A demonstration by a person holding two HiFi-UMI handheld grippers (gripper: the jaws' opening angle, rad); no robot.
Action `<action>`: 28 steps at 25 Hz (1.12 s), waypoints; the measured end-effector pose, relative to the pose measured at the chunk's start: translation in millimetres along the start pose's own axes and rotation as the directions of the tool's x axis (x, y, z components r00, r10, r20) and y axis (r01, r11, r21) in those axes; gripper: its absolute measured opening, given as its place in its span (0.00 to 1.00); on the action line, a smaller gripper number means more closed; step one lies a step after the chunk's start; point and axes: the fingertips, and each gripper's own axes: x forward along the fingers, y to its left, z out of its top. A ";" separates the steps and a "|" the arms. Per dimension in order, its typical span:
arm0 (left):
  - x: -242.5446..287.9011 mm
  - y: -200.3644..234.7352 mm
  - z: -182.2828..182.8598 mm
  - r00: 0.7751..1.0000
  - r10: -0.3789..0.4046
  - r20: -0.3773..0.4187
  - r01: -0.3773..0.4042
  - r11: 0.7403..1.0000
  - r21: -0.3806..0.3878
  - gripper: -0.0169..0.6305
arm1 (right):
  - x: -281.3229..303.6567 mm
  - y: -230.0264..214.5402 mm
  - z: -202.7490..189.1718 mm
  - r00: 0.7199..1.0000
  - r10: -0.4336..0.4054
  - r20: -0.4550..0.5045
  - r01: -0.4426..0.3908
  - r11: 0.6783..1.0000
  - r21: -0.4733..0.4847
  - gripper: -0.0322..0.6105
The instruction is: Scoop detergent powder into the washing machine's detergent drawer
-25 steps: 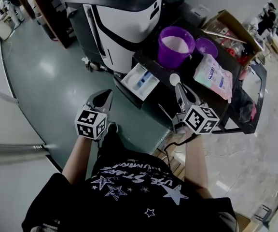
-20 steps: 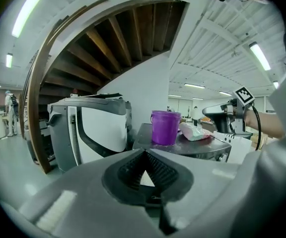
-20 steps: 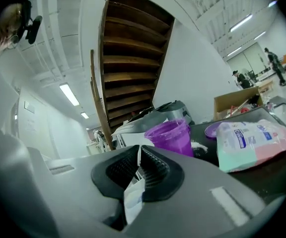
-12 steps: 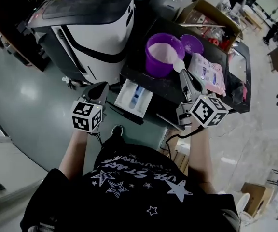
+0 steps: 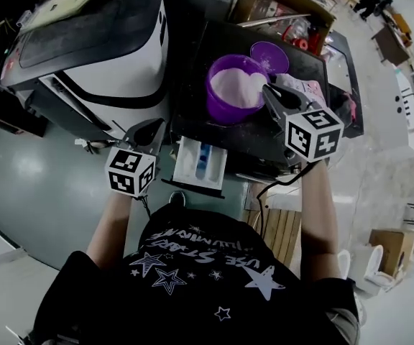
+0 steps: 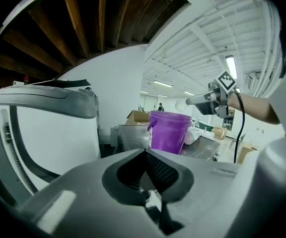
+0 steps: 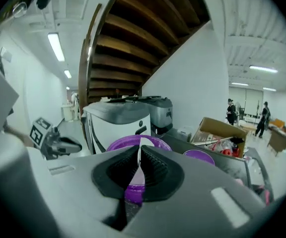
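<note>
Washing machine [image 5: 99, 63] stands left of the purple bucket [image 5: 214, 100]. Black table [image 5: 264, 141] carries the bucket, which holds white powder. Detergent drawer [image 5: 200, 162] is pulled open below the bucket in head view, past the table edge and apart from the bucket. Left gripper [image 5: 149, 129] hangs lower-left of the bucket, just beside the drawer, jaws closed together with nothing in them. Right gripper [image 5: 273, 95] is at the bucket's right rim, jaws clamped on the thin white scoop [image 7: 139, 170].

Risks:
- The narrow hold could let a loaded scoop pivot in the pads and dump powder.
- The carry from bucket to drawer crosses the table edge, so any tilt spills powder.
- The drawer's compartments are small, so an overshoot puts powder in the wrong slot.
</note>
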 end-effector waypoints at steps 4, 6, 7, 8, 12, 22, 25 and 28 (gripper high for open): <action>18.5 9.8 -0.2 0.998 -0.060 -0.011 0.060 0.998 -0.003 0.03 | 22.5 -1.8 -6.0 0.982 0.000 -0.187 -0.030 0.987 -0.158 0.11; 26.8 15.8 0.2 0.997 -0.077 -0.011 0.077 0.997 -0.007 0.03 | 35.1 3.4 -11.2 0.959 0.022 -0.282 -0.088 0.971 -0.223 0.11; 30.4 18.5 0.4 0.996 -0.085 -0.010 0.084 0.996 -0.011 0.03 | 41.5 6.5 -14.2 0.944 0.032 -0.327 -0.119 0.961 -0.250 0.11; 33.6 20.6 0.2 0.996 -0.093 -0.009 0.093 0.996 -0.015 0.03 | 47.8 9.5 -17.4 0.928 0.041 -0.370 -0.150 0.951 -0.272 0.11; 43.9 22.2 -3.6 0.991 -0.137 -0.010 0.137 0.990 -0.018 0.03 | 68.9 17.4 -31.6 0.848 0.072 -0.526 -0.263 0.918 -0.298 0.11; 56.8 27.5 -21.6 0.981 -0.192 -0.037 0.191 0.981 -0.032 0.03 | 100.4 18.0 -56.1 0.665 0.003 -0.747 -0.384 0.858 -0.340 0.11; 56.9 26.9 -24.4 0.978 -0.206 -0.040 0.204 0.978 -0.032 0.03 | 105.0 22.1 -65.0 0.599 -0.001 -0.800 -0.424 0.848 -0.319 0.11; 54.7 27.1 -25.6 0.976 -0.214 -0.039 0.213 0.977 -0.033 0.03 | 107.8 26.4 -71.5 0.548 0.019 -0.836 -0.450 0.849 -0.276 0.11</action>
